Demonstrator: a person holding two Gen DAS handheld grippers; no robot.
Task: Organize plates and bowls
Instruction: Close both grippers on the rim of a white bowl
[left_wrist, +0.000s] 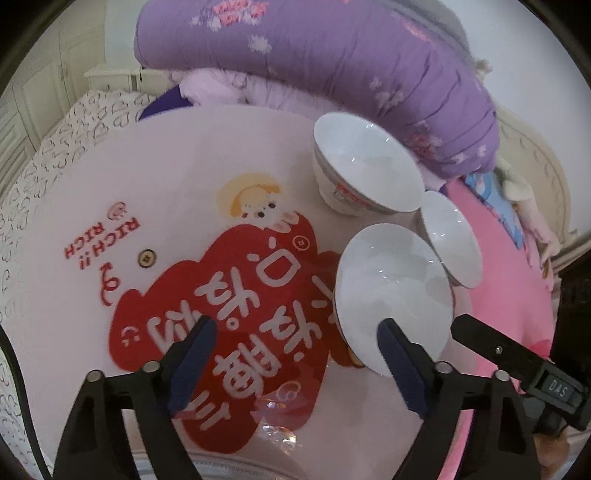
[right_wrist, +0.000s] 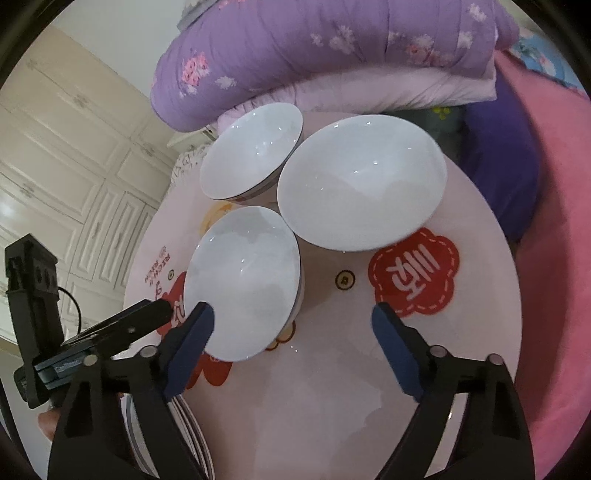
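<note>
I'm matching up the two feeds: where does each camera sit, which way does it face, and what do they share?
Left wrist: on the left gripper, angled down at the round table; its own open fingers show, the right gripper beside them.
Right wrist: on the right gripper, angled down over the nearest bowl; its open fingers show, the left gripper at its left.
Shared: three white bowls, the table, the purple quilt.
</note>
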